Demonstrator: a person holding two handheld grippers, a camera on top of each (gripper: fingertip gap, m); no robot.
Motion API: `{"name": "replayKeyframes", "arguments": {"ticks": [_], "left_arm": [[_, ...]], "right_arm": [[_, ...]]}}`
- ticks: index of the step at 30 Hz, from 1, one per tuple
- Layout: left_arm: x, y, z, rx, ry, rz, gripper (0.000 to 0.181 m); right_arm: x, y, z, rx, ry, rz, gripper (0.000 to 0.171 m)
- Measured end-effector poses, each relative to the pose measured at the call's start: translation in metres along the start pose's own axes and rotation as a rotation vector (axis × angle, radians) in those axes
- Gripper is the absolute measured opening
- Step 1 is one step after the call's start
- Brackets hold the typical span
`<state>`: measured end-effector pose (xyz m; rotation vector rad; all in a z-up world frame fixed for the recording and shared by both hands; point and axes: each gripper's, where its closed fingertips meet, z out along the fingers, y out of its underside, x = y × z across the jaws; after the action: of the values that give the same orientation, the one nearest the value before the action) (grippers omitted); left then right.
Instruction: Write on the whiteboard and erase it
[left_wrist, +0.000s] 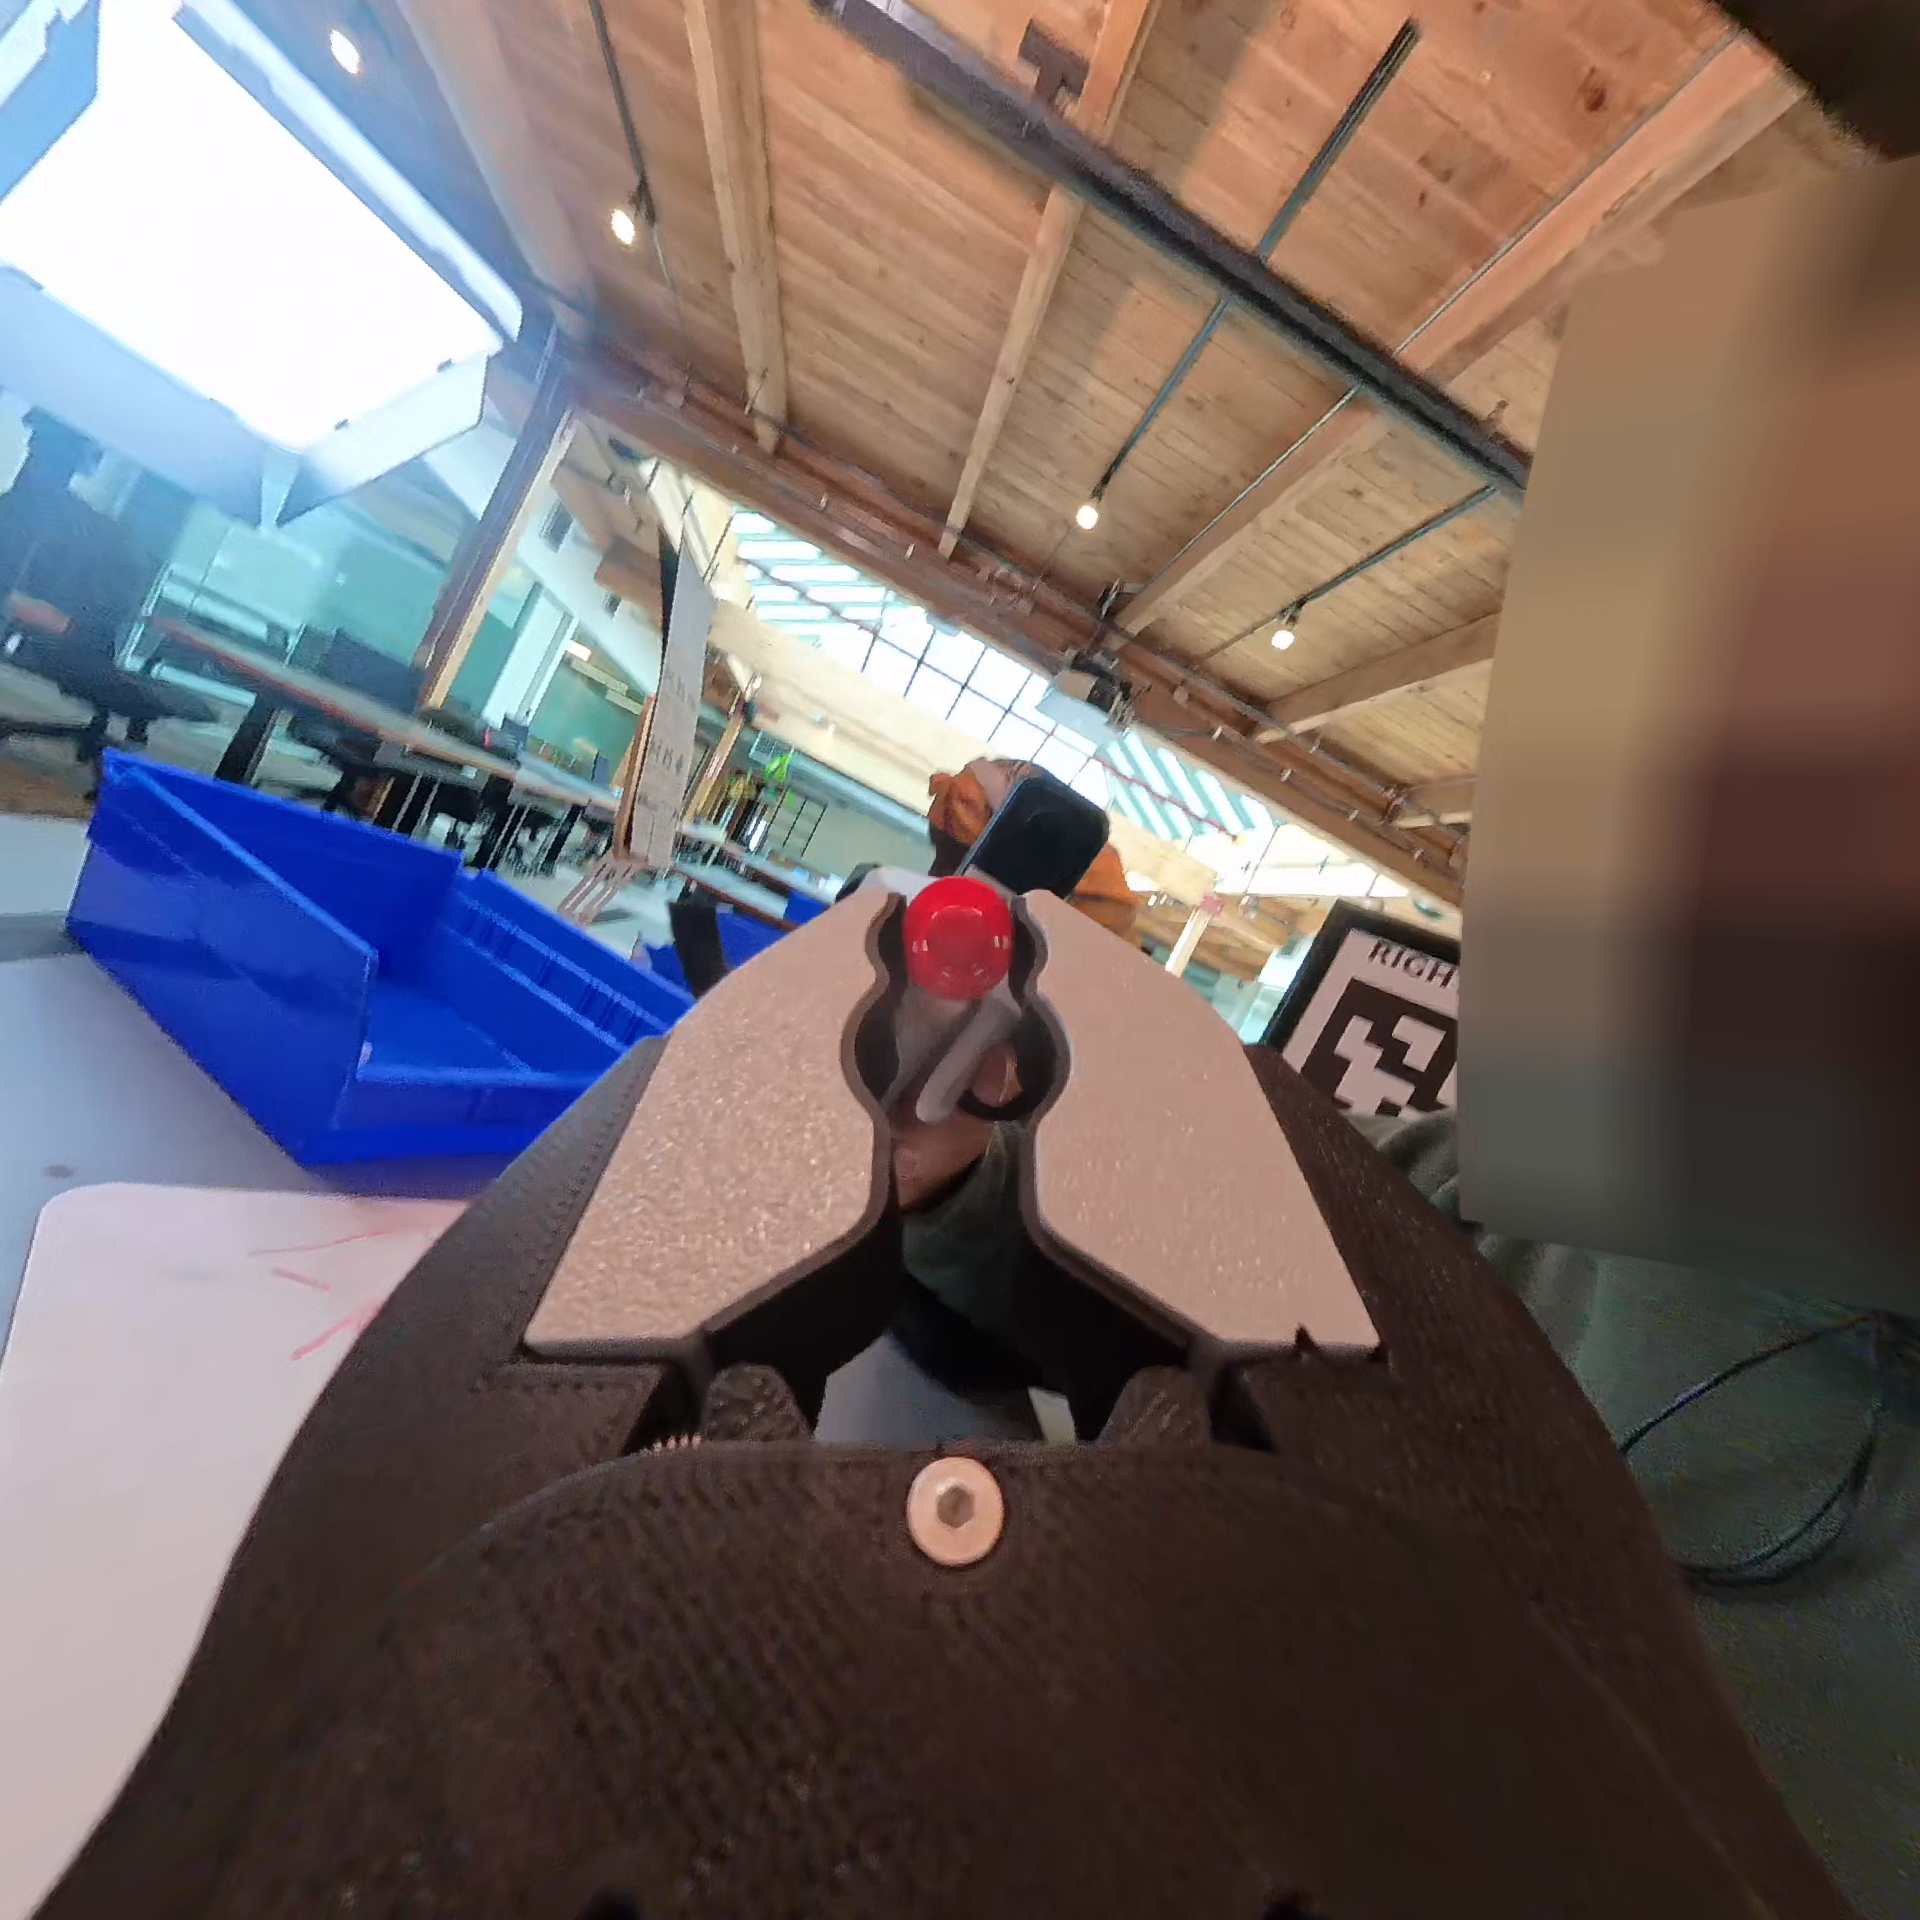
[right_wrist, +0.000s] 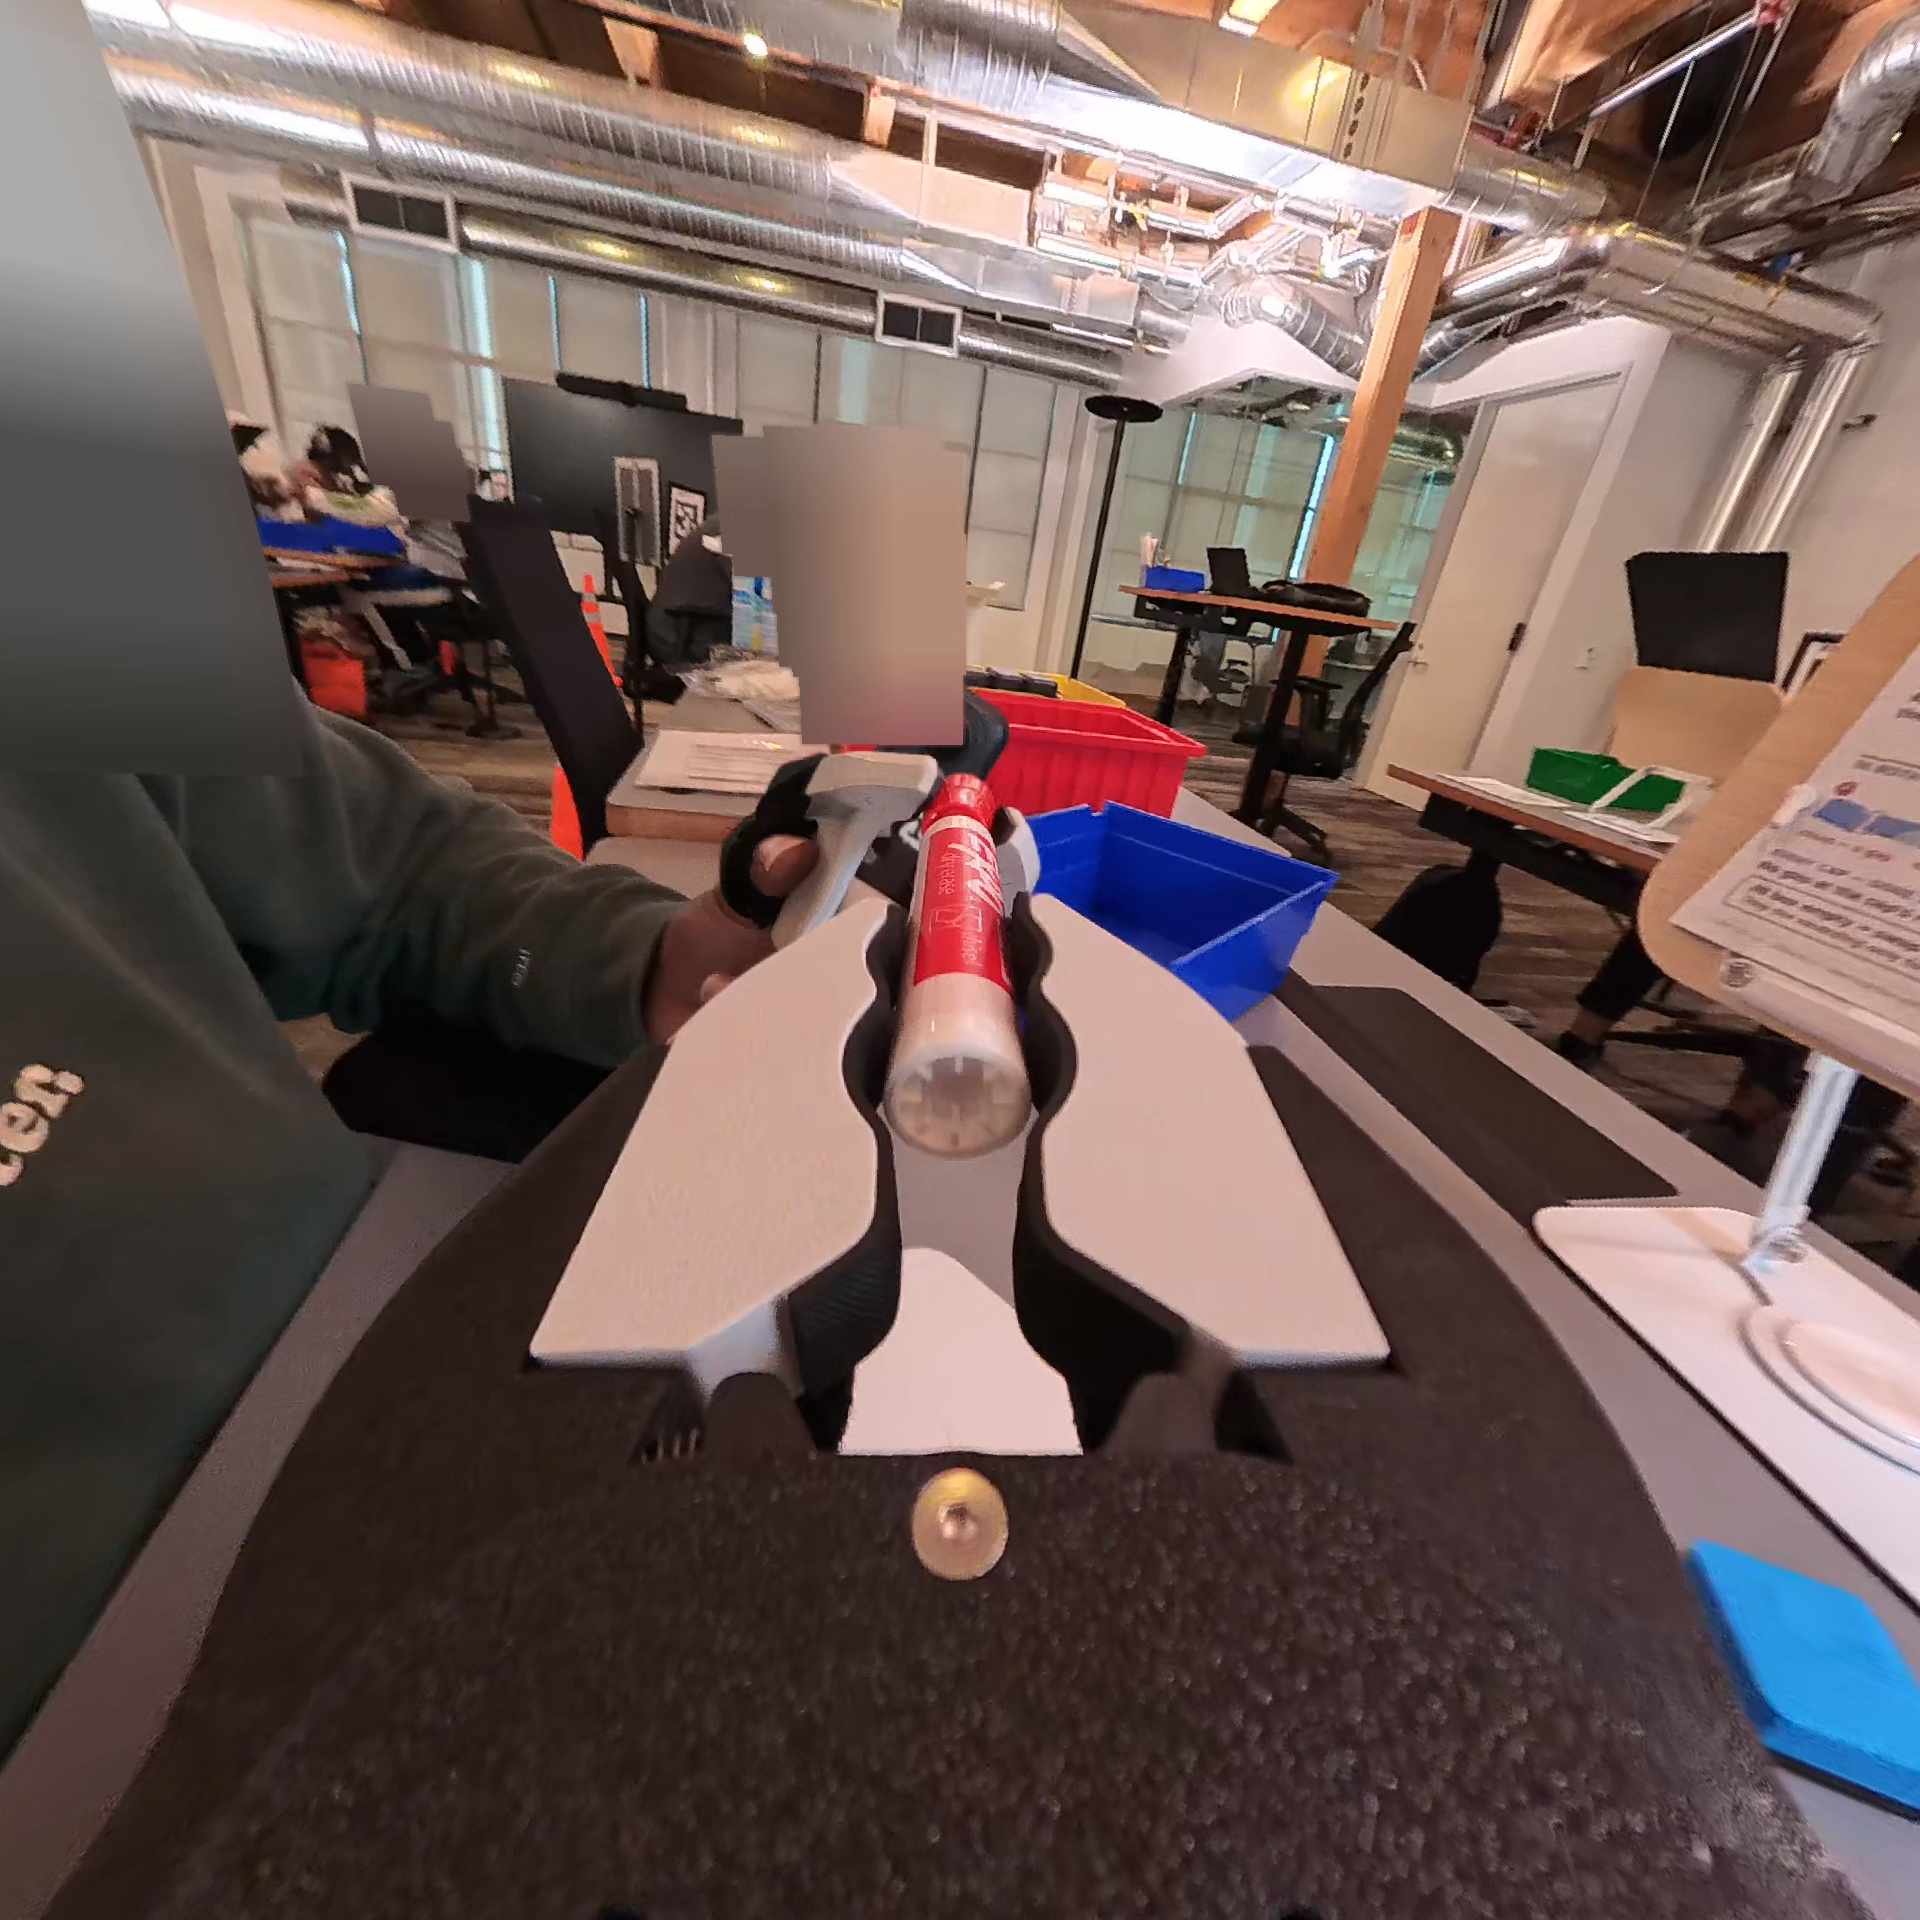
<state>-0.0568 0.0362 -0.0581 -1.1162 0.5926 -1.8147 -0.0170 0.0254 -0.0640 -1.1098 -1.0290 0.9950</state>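
A red dry-erase marker (right_wrist: 956, 1091) is held between both grippers above the table. My right gripper (right_wrist: 961, 925) is shut on its barrel, with the butt end toward the camera. My left gripper (left_wrist: 956, 925) is shut on the marker's red cap (left_wrist: 956, 940); it also shows in the right wrist view (right_wrist: 914, 821), facing mine, with a person's hand on it. The whiteboard (left_wrist: 156, 1403) lies on the table at lower left and bears faint red strokes. A blue eraser (right_wrist: 1808, 1683) lies on the table at lower right.
A blue bin (left_wrist: 312, 987) stands on the table beyond the whiteboard; it also shows in the right wrist view (right_wrist: 1174, 894), with a red bin (right_wrist: 1081, 758) behind it. A sign stand on a white base (right_wrist: 1662, 1299) stands at right. The person's green sleeve (right_wrist: 416, 894) is at left.
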Motion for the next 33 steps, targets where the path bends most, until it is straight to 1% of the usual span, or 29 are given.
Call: {"name": "replayKeyframes", "arguments": {"ticks": [2,5,9,15,18,21,25,28,33], "left_arm": [[-0.002,0.004,0.001,-0.052,-0.034,0.033,0.019],[-0.004,0.004,0.001,-0.058,-0.068,0.043,0.02],[0.0,0.009,-0.001,-0.141,-0.044,0.063,0.02],[-0.002,0.004,-0.001,-0.092,-0.028,0.029,0.02],[0.0,-0.002,0.002,-0.089,-0.025,0.071,0.02],[-0.002,-0.008,0.007,-0.097,-0.044,0.152,0.02],[-0.002,-0.008,0.014,-0.158,-0.03,0.204,0.02],[-0.003,-0.004,0.017,-0.221,0.002,0.165,0.02],[0.003,-0.002,0.019,-0.256,0.051,0.072,0.021]], "right_arm": [[0.0,0.002,-0.003,-0.005,0.006,-0.013,0.02],[0.0,0.005,-0.003,0.015,0.03,-0.022,0.02],[-0.002,0.006,-0.004,0.013,-0.015,0.006,0.02],[0.001,0.011,-0.001,0.109,-0.014,0.153,0.02],[0.003,0.011,0.001,0.167,-0.016,0.255,0.021],[0.006,0.007,0.002,0.211,0.016,0.29,0.021],[0.009,0.002,-0.003,0.223,0.013,0.284,0.021],[0.009,0.002,-0.007,0.207,0.034,0.211,0.02],[0.004,-0.003,-0.009,0.184,0.054,0.068,0.02]]}}
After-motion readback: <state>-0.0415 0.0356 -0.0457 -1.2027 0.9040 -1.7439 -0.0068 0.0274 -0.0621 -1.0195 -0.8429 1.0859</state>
